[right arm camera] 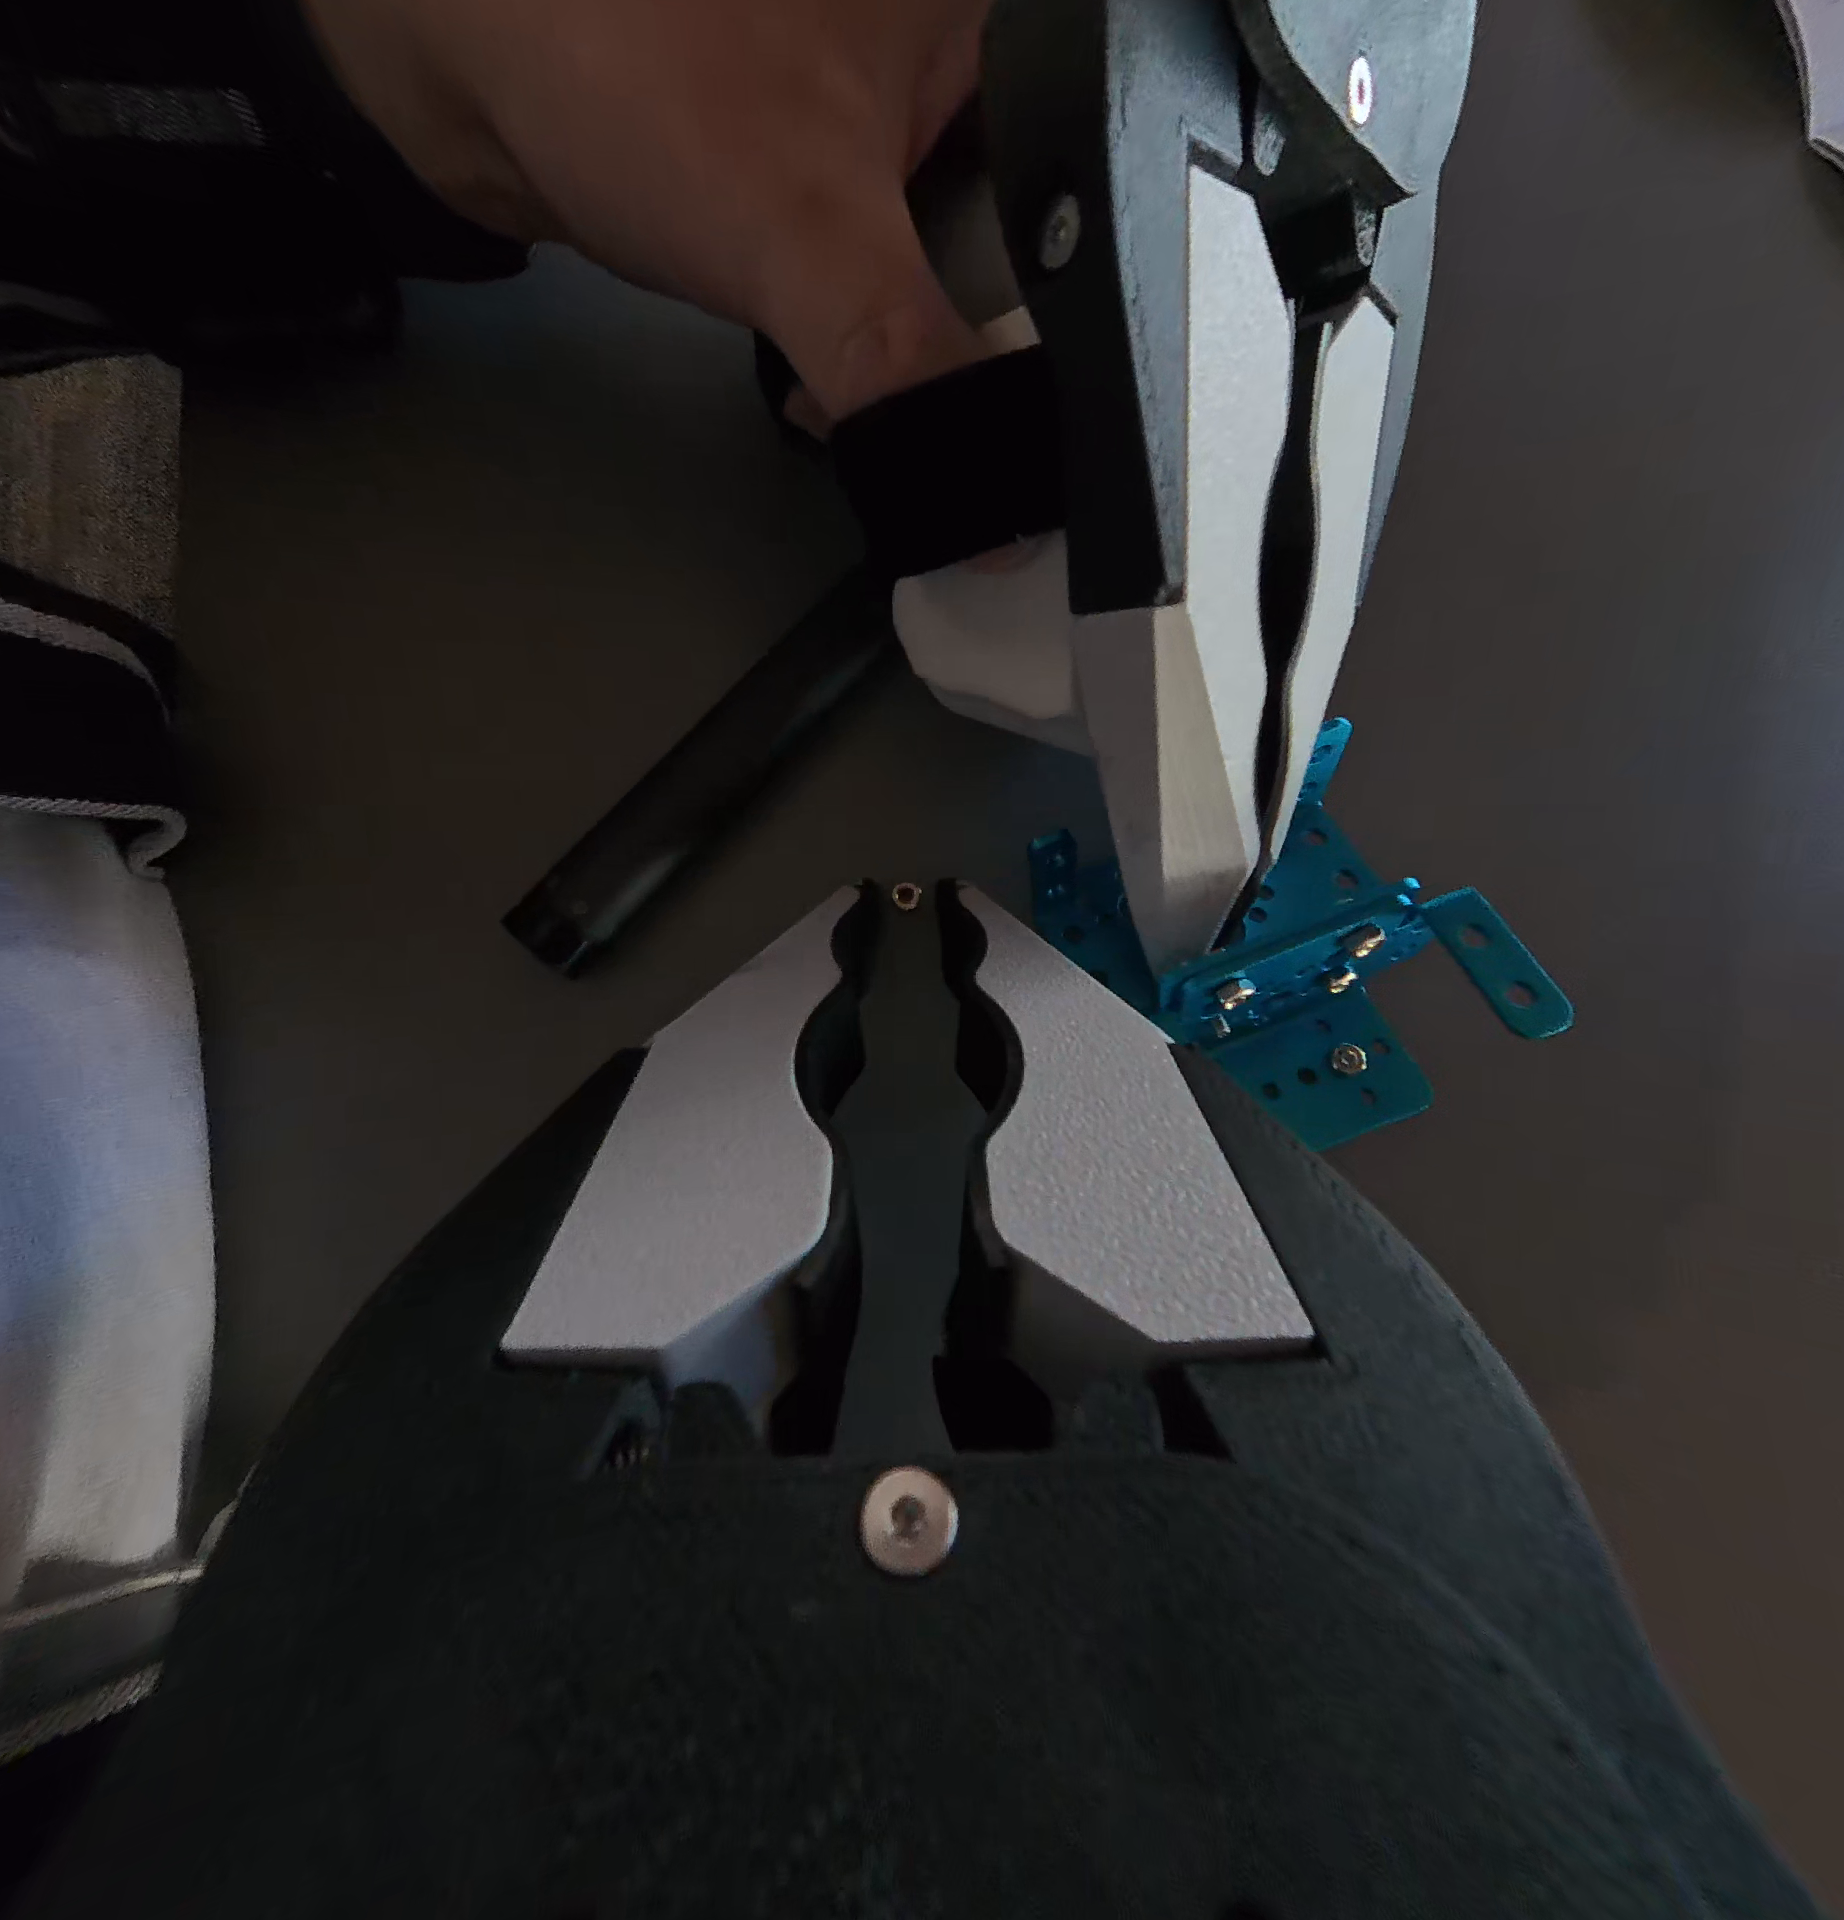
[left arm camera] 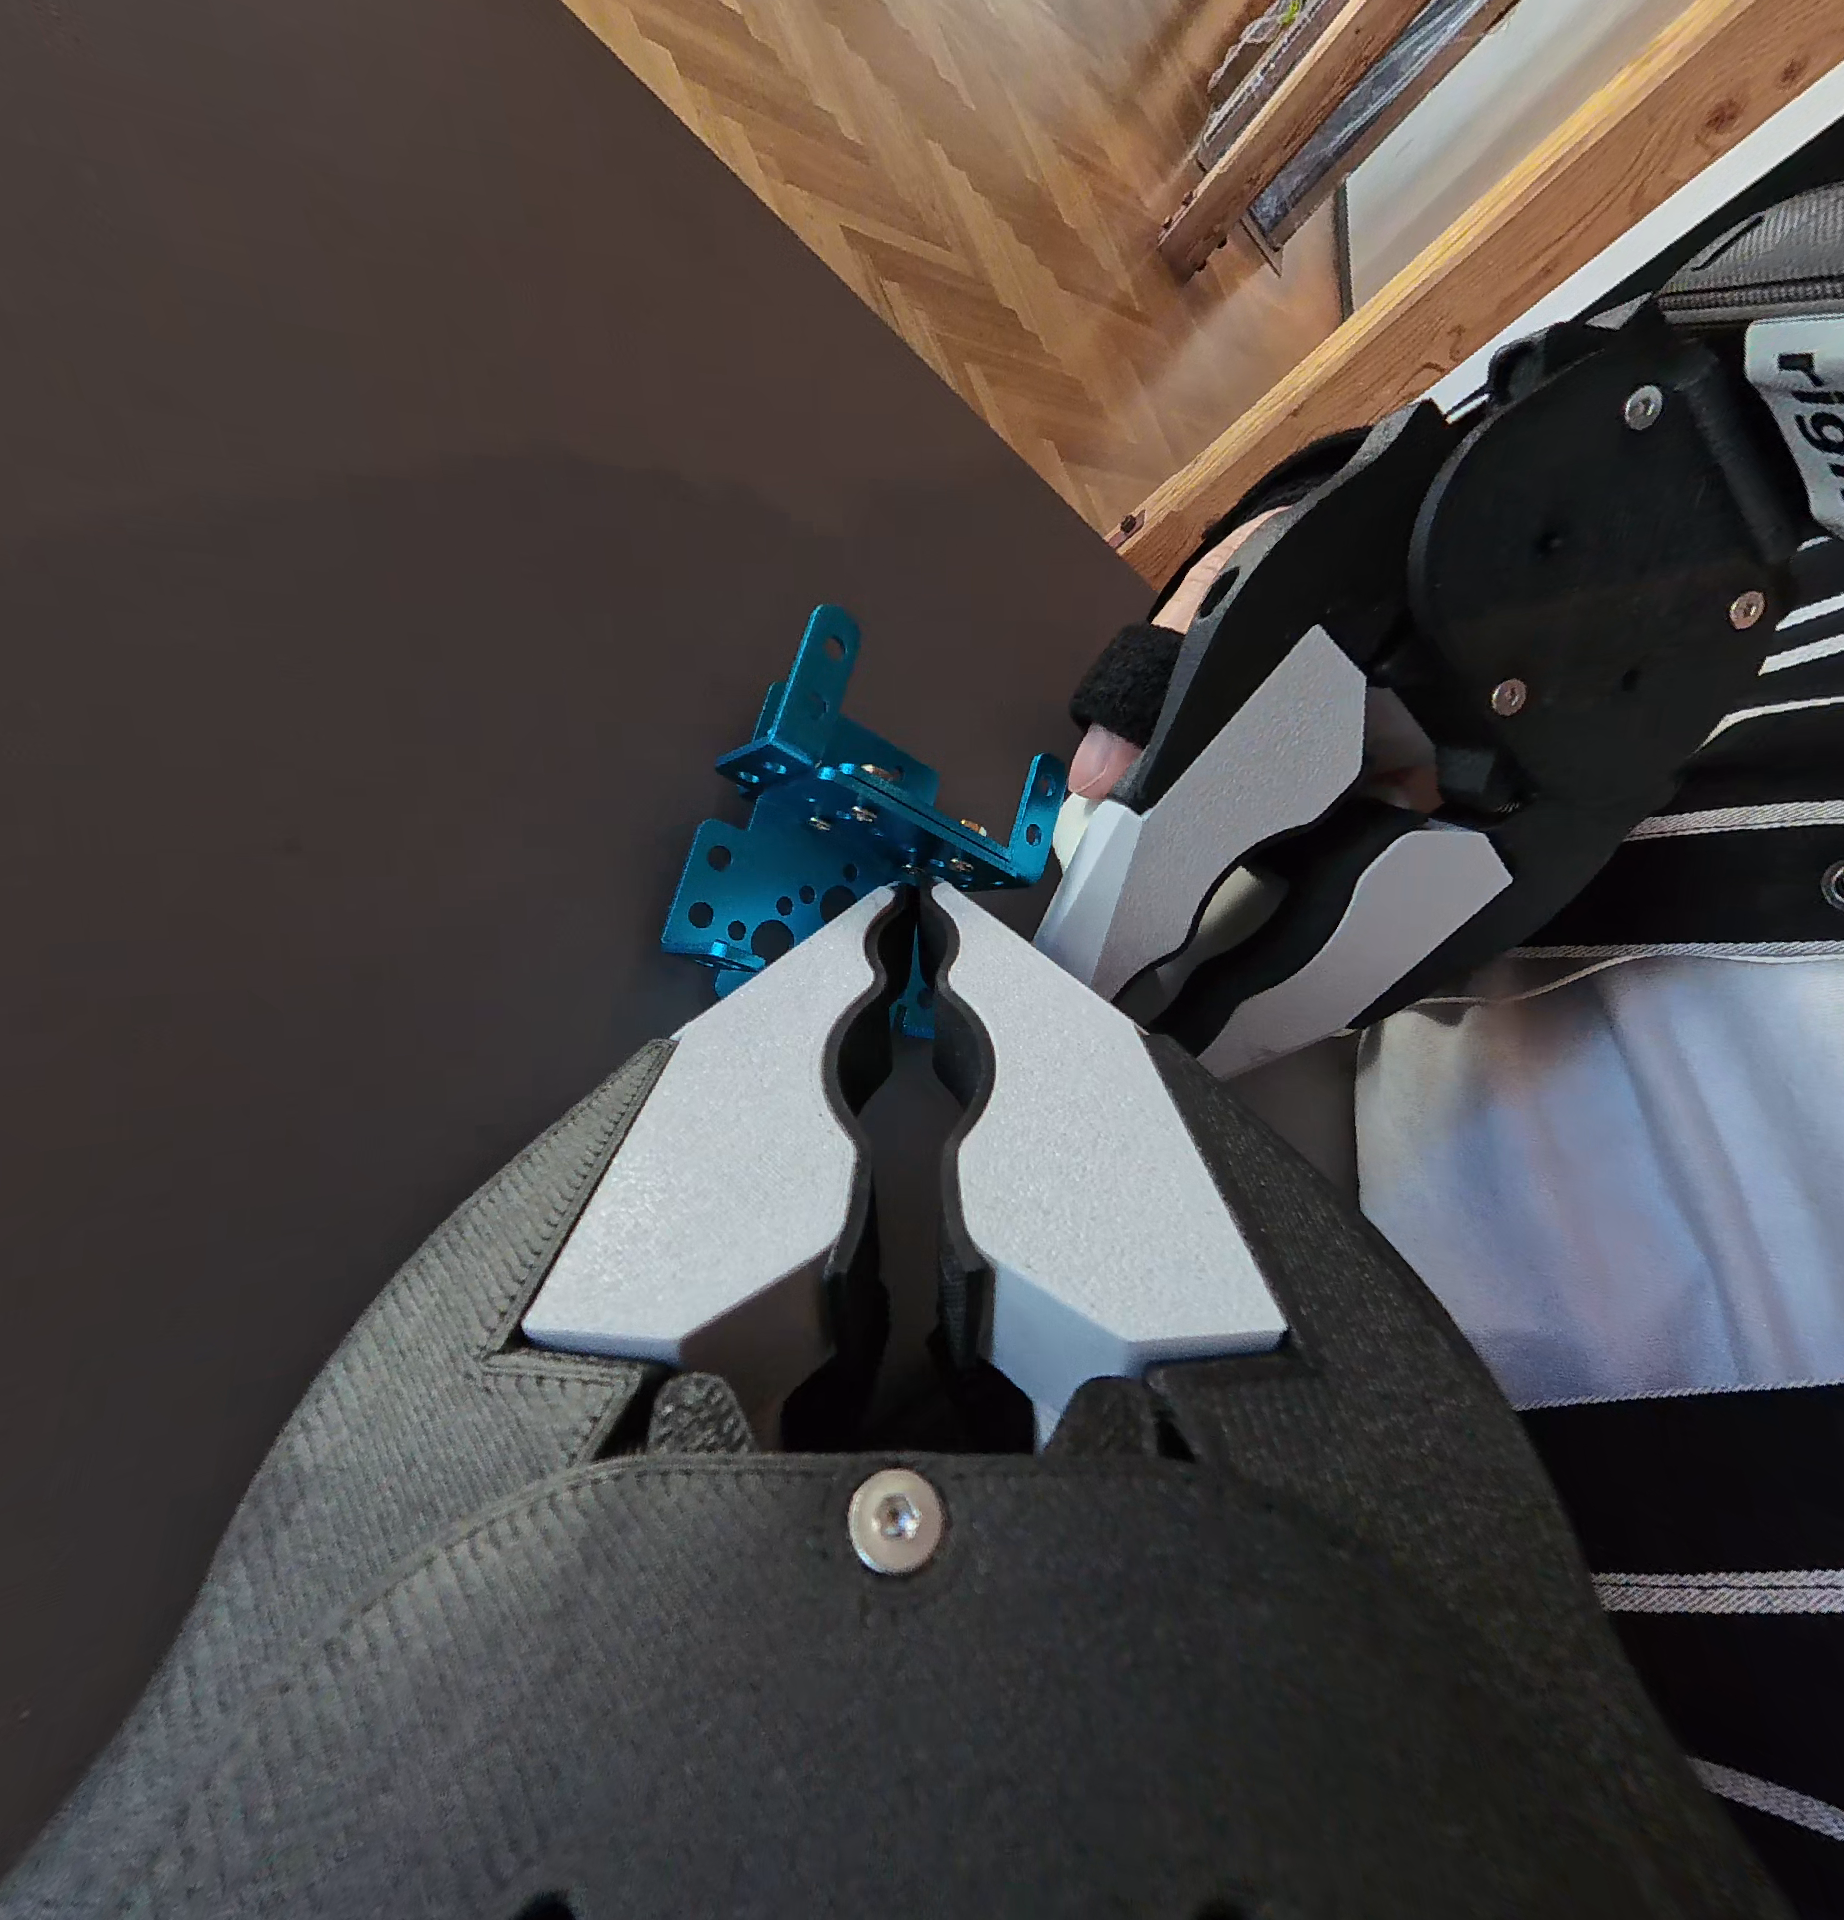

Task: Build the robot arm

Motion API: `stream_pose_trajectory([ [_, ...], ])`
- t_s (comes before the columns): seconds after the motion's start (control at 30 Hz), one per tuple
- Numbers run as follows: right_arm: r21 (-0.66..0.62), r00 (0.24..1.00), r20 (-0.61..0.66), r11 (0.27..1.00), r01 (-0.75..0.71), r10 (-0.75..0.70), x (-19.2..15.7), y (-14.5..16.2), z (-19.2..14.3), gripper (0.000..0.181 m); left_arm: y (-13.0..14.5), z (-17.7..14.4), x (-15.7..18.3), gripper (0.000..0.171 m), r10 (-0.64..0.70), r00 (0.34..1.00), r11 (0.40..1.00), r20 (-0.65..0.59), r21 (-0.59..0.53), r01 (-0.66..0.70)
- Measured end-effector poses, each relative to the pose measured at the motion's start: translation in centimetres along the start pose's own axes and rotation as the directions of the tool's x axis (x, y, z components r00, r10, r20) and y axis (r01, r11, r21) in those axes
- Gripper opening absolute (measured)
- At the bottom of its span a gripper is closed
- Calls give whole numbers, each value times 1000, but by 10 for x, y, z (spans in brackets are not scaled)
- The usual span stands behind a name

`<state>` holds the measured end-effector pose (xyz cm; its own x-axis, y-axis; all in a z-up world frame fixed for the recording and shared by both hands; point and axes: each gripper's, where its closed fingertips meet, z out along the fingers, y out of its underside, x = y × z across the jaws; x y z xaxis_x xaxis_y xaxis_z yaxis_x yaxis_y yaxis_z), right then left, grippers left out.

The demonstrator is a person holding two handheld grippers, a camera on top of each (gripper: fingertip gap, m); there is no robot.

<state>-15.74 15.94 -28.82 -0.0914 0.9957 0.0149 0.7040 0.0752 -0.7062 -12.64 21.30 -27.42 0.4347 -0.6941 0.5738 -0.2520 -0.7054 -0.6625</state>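
A blue metal bracket assembly (left arm camera: 793, 831) with holes and small screws stands on the dark table (left arm camera: 378, 520). My left gripper (left arm camera: 916, 896) is shut on the bracket's near plate edge. The right wrist view shows the bracket (right arm camera: 1302, 997) with the left gripper (right arm camera: 1224, 925) coming down onto it from above. My right gripper (right arm camera: 905, 891) holds a small brass nut (right arm camera: 905, 894) between its tips, just left of the bracket and low over the table. The right gripper also shows in the left wrist view (left arm camera: 1146, 1013), close beside the bracket's right end.
A black cylindrical tool (right arm camera: 689, 800) lies on the table left of the right gripper's tips. A person's hand (right arm camera: 793, 208) holds the left gripper. A striped garment (left arm camera: 1676, 1143) fills the right side. Wooden floor (left arm camera: 949, 208) lies past the table edge. Some 6 cm of space lies between my two pairs of fingers.
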Motion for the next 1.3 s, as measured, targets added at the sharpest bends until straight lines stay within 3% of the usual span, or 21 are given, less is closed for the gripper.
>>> stream_pose_trajectory([
  [0.4,6,1000,3,1000,21,-21,-1,1,-5,5,0,0,0,0,3,1000,1000,1,0,-3],
  [0.6,232,996,82,971,-64,46,5,-21,-48,5,1,0,1,0,0,1000,1000,1,0,0],
  [0.8,421,954,193,860,-290,228,64,-8,-90,5,2,-1,2,0,-1,1000,1000,0,-1,1],
  [0.87,439,960,225,863,-250,164,69,0,-88,4,2,-1,2,0,-1,1000,1000,0,-1,1],
  [1.07,322,980,194,947,-18,-48,70,14,-65,5,3,-1,3,0,-1,1000,1000,-2,-3,1],
  [1.3,272,944,196,939,209,-266,55,9,-47,5,4,-2,4,0,-3,1000,1000,-4,-4,3],
])
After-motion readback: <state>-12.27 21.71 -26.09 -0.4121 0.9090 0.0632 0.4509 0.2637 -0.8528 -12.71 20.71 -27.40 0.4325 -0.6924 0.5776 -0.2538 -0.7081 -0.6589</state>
